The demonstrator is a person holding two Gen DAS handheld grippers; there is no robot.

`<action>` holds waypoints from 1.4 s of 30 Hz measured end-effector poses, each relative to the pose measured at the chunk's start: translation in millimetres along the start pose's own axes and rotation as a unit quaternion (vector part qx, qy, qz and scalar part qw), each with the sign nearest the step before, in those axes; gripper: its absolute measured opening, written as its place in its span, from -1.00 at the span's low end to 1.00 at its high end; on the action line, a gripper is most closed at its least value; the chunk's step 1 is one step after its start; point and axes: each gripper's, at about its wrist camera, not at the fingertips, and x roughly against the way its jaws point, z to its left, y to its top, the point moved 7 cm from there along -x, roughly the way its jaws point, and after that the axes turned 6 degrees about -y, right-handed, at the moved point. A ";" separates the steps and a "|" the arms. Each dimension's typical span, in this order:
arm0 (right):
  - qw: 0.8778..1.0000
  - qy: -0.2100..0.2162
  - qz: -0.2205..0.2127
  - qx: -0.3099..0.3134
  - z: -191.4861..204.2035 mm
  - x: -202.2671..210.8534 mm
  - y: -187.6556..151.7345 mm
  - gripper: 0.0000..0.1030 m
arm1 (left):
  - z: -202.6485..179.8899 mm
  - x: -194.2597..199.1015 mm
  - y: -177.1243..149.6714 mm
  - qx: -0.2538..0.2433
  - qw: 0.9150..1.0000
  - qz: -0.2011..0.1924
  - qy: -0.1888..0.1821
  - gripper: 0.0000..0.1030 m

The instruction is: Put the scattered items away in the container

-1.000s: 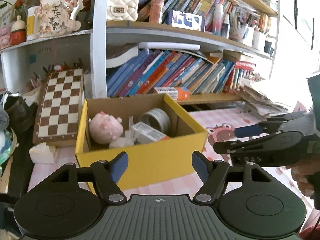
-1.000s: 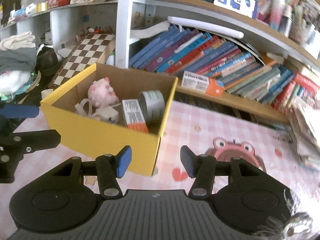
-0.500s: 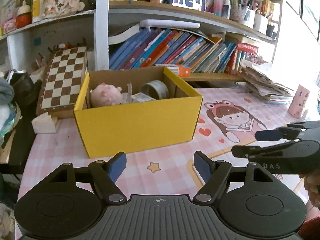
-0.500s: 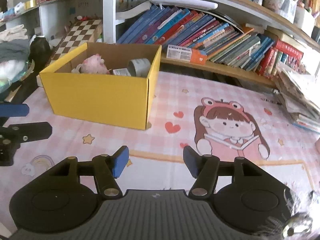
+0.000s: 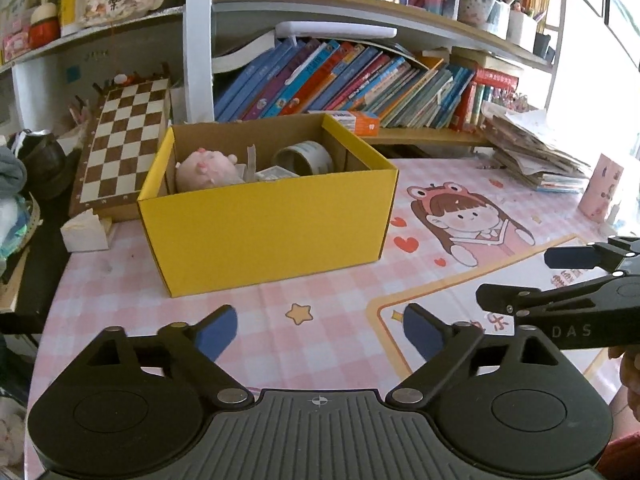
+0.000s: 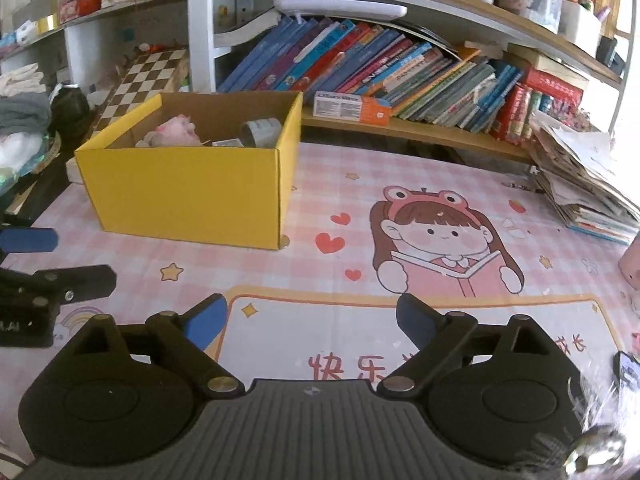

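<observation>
Box (image 5: 268, 226) on mat (image 5: 328, 320), ahead of left gripper (image 5: 320, 330), ahead-left of right gripper (image 6: 310, 320); plush (image 5: 208, 168) and tape (image 5: 306, 156) inside. Both sets of jaws opening, nothing between, hovering side by side above mat.

Ahead and below: pink checked mat (image 5: 328, 300) printed with a cartoon girl (image 5: 466, 220) reading. Farther ahead, up left: chessboard (image 5: 124, 140) leaning against the shelf. Straight ahead at the back: row of slanted books (image 5: 360, 84), small orange-and-white carton (image 5: 352, 122) lying before them. Ahead right: messy paper stack (image 5: 532, 152). Far left: white block (image 5: 82, 232) on the mat's edge.
</observation>
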 end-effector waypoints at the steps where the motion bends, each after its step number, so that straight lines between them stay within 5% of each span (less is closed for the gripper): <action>1: 1.000 -0.002 0.002 -0.003 -1.5 -0.5 -0.7 0.79 | -0.4 -0.2 -0.4 -0.001 1.000 0.001 0.000 0.81; 42: 1.000 -0.011 0.013 0.011 6.7 -5.6 -0.9 0.96 | 0.4 -7.5 1.0 0.004 1.000 0.021 -0.009 0.90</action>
